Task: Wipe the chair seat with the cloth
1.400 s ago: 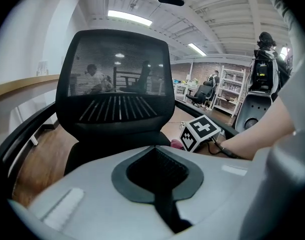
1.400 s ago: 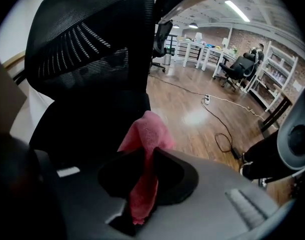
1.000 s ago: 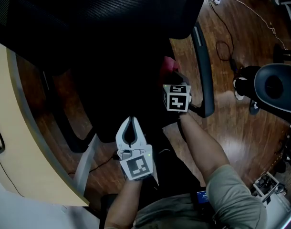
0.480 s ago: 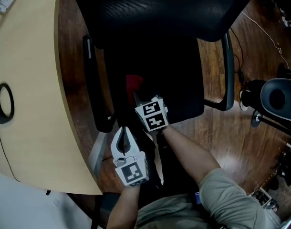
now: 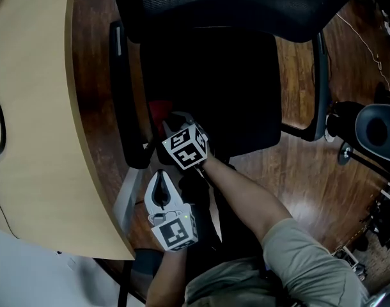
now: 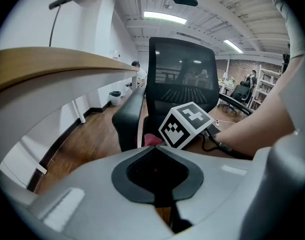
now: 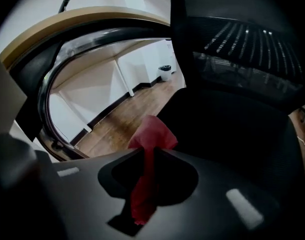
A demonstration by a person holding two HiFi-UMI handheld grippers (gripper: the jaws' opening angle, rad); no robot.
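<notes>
In the head view the black chair seat [image 5: 227, 88] fills the middle, its mesh backrest [image 5: 246, 5] above it. My right gripper [image 5: 170, 121] reaches over the seat's front left corner, shut on the red cloth [image 5: 158, 110], which lies bunched against the seat beside the left armrest [image 5: 121, 94]. The right gripper view shows the cloth [image 7: 151, 134] pinched between the jaws of that gripper [image 7: 148, 153], with the dark seat [image 7: 232, 129] beyond. My left gripper [image 5: 160, 173] hangs below the seat's front edge, shut and empty. From the left gripper [image 6: 155, 150] I see the right gripper's marker cube and the cloth [image 6: 151, 139].
A beige curved desk [image 5: 35, 107] runs close along the chair's left side, with only a narrow strip of wooden floor [image 5: 96, 107] between. The right armrest [image 5: 319, 75] flanks the seat. Another black chair [image 5: 374, 123] and cables stand on the floor to the right.
My right gripper has carried the red cloth from the seat's right side across to its front left corner. The left gripper has drifted down and left, and the head view has swung over the chair.
</notes>
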